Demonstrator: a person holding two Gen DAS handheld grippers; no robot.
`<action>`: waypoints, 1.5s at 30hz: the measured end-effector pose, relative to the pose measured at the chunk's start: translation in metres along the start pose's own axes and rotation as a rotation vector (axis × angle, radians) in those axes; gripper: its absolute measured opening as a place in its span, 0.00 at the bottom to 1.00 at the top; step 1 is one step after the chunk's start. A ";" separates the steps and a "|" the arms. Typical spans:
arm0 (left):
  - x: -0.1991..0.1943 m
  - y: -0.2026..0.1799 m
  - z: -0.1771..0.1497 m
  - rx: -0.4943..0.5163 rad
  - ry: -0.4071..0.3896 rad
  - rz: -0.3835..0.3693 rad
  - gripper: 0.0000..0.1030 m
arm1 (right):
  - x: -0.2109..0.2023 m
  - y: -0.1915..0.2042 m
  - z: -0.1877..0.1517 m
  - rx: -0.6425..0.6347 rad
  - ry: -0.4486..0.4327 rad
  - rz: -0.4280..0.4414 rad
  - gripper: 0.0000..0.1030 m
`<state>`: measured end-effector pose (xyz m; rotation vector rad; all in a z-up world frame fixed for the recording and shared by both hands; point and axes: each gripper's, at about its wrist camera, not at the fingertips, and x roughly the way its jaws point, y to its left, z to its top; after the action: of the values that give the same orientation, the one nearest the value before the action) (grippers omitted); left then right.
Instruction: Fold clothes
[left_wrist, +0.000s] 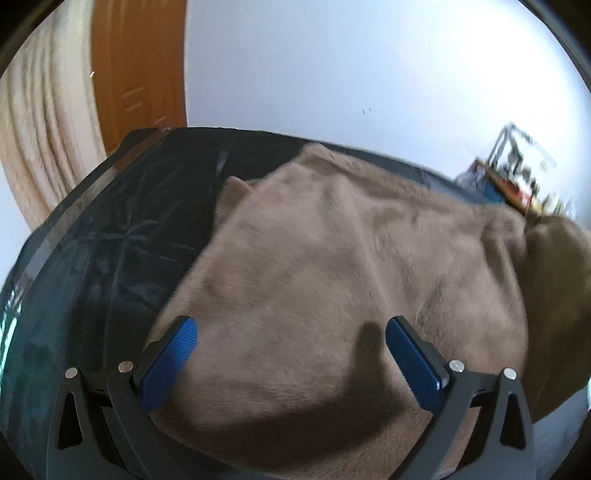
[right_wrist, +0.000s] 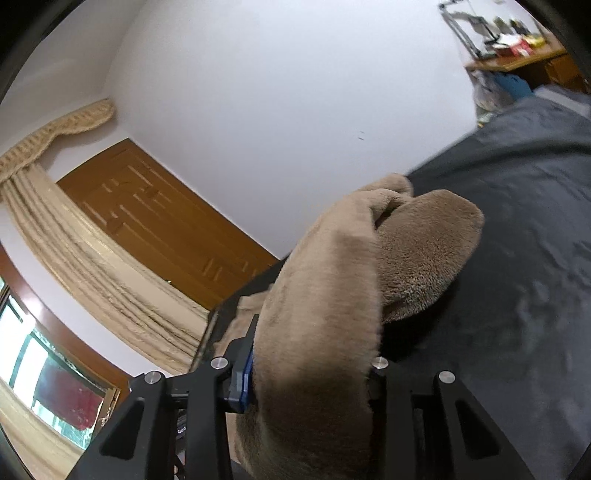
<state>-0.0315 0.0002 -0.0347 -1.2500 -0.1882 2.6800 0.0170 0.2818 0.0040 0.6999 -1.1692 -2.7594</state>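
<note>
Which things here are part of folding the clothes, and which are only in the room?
For the job:
- brown fleece garment
- dark bedcover under it
- left gripper, open above the fleece
- right gripper, closed on a fold of it

Only in the room:
- beige curtain
- wooden door
- cluttered desk

Both tools share one build. The left gripper has matte black angular arms with triangular cut-outs, round silver screws at the pivots, and fingers faced with textured bright blue pads. The right gripper shows the same black linkage, silver screws and a blue pad edge.
</note>
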 end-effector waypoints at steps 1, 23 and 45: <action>-0.005 0.009 0.004 -0.036 -0.011 -0.013 0.99 | 0.003 0.009 0.001 -0.012 -0.001 0.009 0.35; -0.021 0.064 0.020 -0.281 -0.011 -0.262 0.99 | 0.137 0.157 -0.101 -0.598 0.249 -0.005 0.69; -0.008 0.069 0.016 -0.351 0.053 -0.413 0.99 | 0.112 0.104 -0.023 -0.247 0.053 0.065 0.76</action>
<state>-0.0460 -0.0694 -0.0317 -1.2058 -0.8405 2.3151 -0.0857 0.1671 0.0195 0.6893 -0.8066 -2.7460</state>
